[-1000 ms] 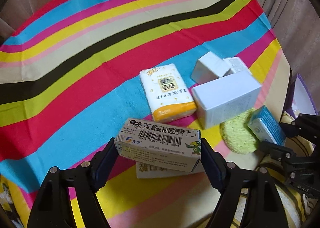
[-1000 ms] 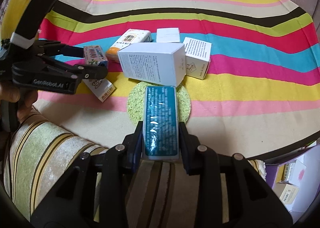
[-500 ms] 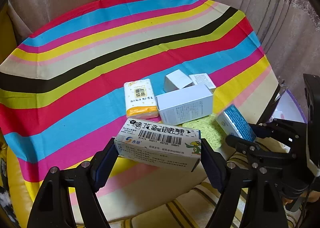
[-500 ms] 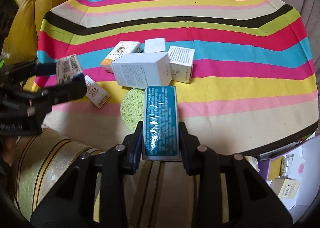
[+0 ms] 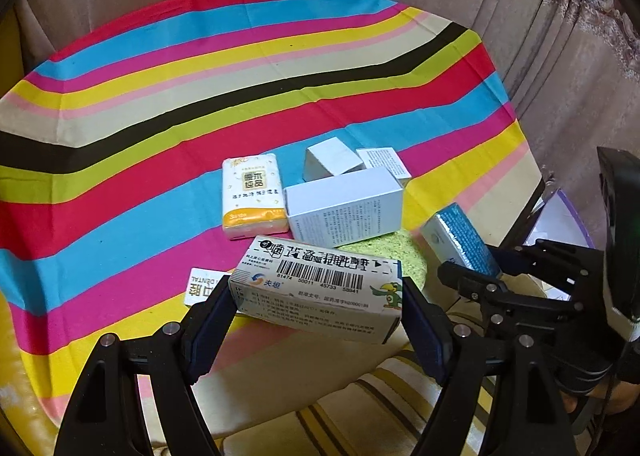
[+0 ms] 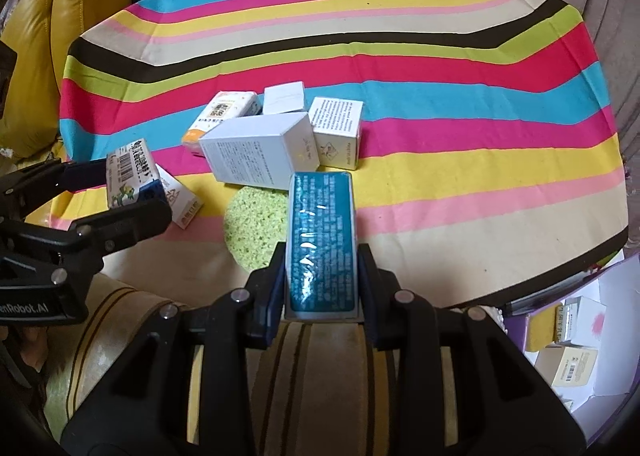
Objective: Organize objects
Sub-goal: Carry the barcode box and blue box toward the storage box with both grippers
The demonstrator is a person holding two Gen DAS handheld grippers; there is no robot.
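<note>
White cardboard medicine box (image 5: 318,288), printed with a barcode and a green parrot, sits clamped lengthwise between the left gripper (image 5: 318,320) pads, held above the striped tablecloth (image 5: 160,103). Right gripper (image 6: 322,276) pinches a teal foil-wrapped box (image 6: 322,240) over the green sponge (image 6: 256,223). Since a second ago, the left gripper has lifted back, uncovering the dental box (image 5: 202,286).

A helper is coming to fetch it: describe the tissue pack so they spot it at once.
Start at the striped cloth and find the cluster of boxes near its front edge. The tissue pack lies flat at the cluster's left end, beside the large white box. It alone is a soft plastic-wrapped pack, white with an orange end.
</note>
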